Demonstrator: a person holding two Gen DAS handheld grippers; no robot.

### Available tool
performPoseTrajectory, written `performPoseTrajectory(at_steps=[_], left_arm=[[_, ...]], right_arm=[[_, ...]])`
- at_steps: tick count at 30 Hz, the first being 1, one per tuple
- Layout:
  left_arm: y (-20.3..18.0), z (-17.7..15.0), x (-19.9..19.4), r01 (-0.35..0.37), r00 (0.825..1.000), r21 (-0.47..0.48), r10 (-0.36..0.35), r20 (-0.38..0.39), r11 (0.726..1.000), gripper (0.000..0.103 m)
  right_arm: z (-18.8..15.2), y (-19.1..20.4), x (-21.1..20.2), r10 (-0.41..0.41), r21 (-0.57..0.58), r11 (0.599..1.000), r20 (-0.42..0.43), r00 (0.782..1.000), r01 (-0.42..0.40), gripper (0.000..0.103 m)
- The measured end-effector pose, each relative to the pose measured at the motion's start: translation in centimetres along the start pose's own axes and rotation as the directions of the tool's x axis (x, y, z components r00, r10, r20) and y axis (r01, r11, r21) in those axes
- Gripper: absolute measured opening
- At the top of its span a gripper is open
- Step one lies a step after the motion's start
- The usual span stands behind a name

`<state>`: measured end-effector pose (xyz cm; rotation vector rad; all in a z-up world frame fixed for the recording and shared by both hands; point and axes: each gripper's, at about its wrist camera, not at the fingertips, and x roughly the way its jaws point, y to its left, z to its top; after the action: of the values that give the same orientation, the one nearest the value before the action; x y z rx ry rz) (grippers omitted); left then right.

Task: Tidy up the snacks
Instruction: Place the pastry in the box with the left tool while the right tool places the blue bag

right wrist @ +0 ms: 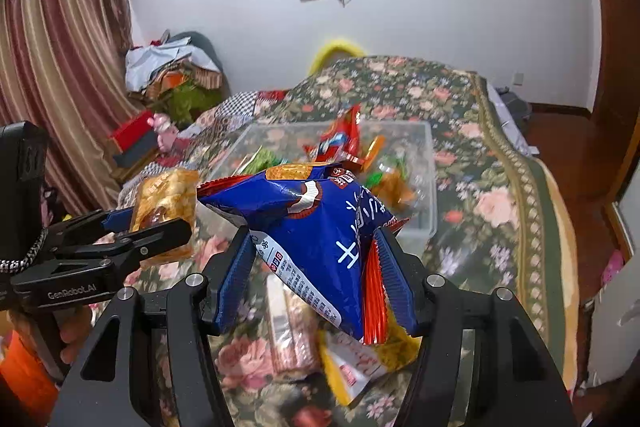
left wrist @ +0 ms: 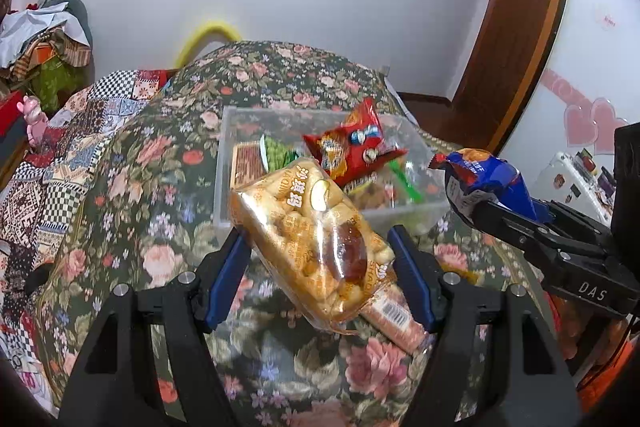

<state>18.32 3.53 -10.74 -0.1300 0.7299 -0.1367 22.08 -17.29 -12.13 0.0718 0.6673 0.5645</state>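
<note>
yellow packet [right wrist: 352,367] under blue bag [right wrist: 316,227], right view only

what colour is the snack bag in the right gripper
Mostly blue bag with a red-orange crimped edge and white lettering; clearest in the right wrist view.

Both wrist cameras look forward and downward from close over the bed [left wrist: 160,155], sharing the clear bin [right wrist: 420,163].

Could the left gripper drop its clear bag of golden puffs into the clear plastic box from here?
Probably yes: the left gripper holds the clear bag of golden puffs just short of the clear plastic box, which is open-topped with nothing between.
</note>
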Motion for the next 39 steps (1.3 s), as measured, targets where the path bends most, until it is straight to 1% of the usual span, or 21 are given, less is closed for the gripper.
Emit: performPoseTrajectory(at_steps=[5,9,13,18,22,25,28,29,31,34,38,39], left_arm=[[-0.4,1.4,0.6,-0.008,1.000,0.015,0.008,0.028,1.000,0.070],[-0.5,2.6,1.9,-0.012,0.999,0.023,0.012,0.030,1.000,0.070],[-0.6,3.3,3.8,-0.016,1.000,0.024,0.015,0.014,1.000,0.070],[-0.6,4.1,6.5,-0.025,1.000,0.023,0.026,-0.014,0.999,0.070],[-0.6,4.3,8.3,-0.030,0.999,0.022,0.031,-0.037,0.999,0.070],[-0.4,4.4,9.4,-0.032,0.998,0.010,0.032,-0.046,0.999,0.070],[-0.5,4.5,10.3,-0.040,0.998,0.001,0.040,-0.056,0.999,0.070],[-0.5,4.5,10.7,-0.058,0.997,0.003,0.058,-0.059,0.998,0.070],[-0.3,4.3,11.1,-0.057,0.996,0.001,0.057,-0.070,0.998,0.070],[0.0,4.0,11.7,-0.058,0.994,0.000,0.058,-0.094,0.998,0.070],[0.1,3.6,11.3,-0.075,0.994,0.009,0.076,-0.084,0.997,0.070],[0.1,3.6,11.2,-0.074,0.994,0.010,0.075,-0.084,0.997,0.070]], right_arm=[[0.8,-0.6,0.1,-0.019,0.012,1.000,0.029,0.999,0.019,0.057],[1.4,-1.5,0.8,-0.040,0.038,0.999,0.039,0.998,0.038,0.057],[1.9,-2.6,2.2,-0.070,0.067,0.996,0.035,0.997,0.067,0.058],[2.3,-3.6,4.1,-0.084,0.100,0.992,0.013,0.996,0.082,0.058],[2.7,-3.8,5.5,-0.088,0.107,0.990,-0.006,0.996,0.088,0.058],[2.9,-3.6,5.8,-0.102,0.095,0.990,0.000,0.995,0.101,0.058],[3.0,-3.5,6.2,-0.082,0.100,0.992,-0.004,0.997,0.082,0.058],[3.0,-3.3,6.5,-0.069,0.099,0.993,-0.015,0.998,0.070,0.057],[2.7,-3.3,6.9,-0.056,0.109,0.992,-0.031,0.998,0.059,0.057],[2.5,-3.7,7.4,-0.068,0.118,0.990,-0.040,0.997,0.072,0.058],[2.3,-4.4,7.8,-0.038,0.155,0.987,-0.068,0.997,0.049,0.062],[2.3,-4.4,7.6,-0.050,0.150,0.987,-0.072,0.996,0.060,0.065]])
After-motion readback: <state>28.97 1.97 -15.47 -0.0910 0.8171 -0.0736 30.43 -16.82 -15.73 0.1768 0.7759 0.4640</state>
